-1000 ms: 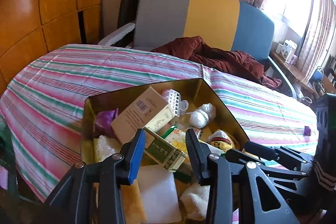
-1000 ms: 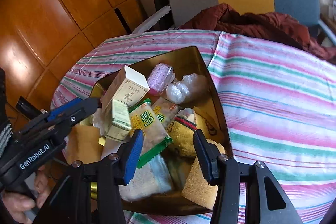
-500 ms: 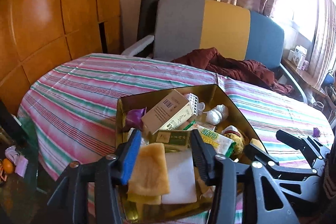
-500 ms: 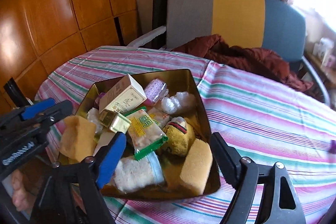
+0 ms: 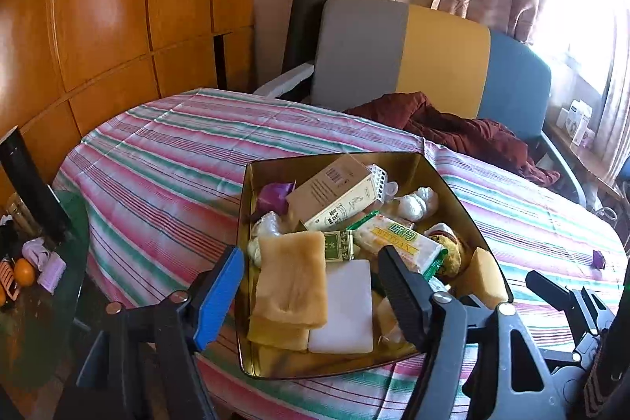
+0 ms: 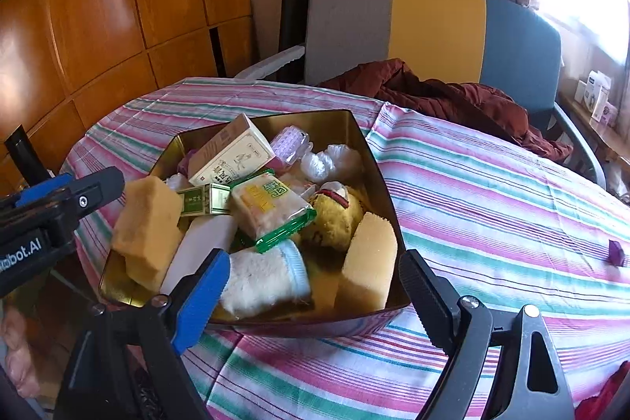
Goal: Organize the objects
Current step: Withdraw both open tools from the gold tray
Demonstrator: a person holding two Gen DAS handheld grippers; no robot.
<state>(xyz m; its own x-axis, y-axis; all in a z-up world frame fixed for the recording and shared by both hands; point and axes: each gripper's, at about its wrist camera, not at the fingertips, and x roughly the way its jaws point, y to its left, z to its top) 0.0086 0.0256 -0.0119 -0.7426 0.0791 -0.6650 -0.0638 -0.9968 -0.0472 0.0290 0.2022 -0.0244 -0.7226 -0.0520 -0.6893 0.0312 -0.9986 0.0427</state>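
A gold metal tin (image 5: 346,160) (image 6: 346,123) sits on the striped tablecloth, full of items: a beige carton (image 5: 334,191) (image 6: 232,152), a green-edged snack pack (image 5: 397,235) (image 6: 267,207), yellow sponges (image 5: 291,278) (image 6: 370,258), a white block (image 5: 346,306), a rolled towel (image 6: 264,278) and a yellow plush toy (image 6: 334,215). My left gripper (image 5: 311,294) is open and empty, pulled back at the tin's near edge. My right gripper (image 6: 311,294) is open and empty, just short of the tin's near rim. A small purple object (image 5: 598,258) (image 6: 616,252) lies alone on the cloth at the right.
A grey, yellow and blue chair (image 5: 433,58) (image 6: 433,26) with a dark red garment (image 5: 453,128) (image 6: 445,93) stands behind the table. Wooden wall panels are at the left. A glass side table (image 5: 39,262) with small items sits low left.
Both grippers have drawn back and up from the tin and opened wider. The objects in the tin lie much as before.
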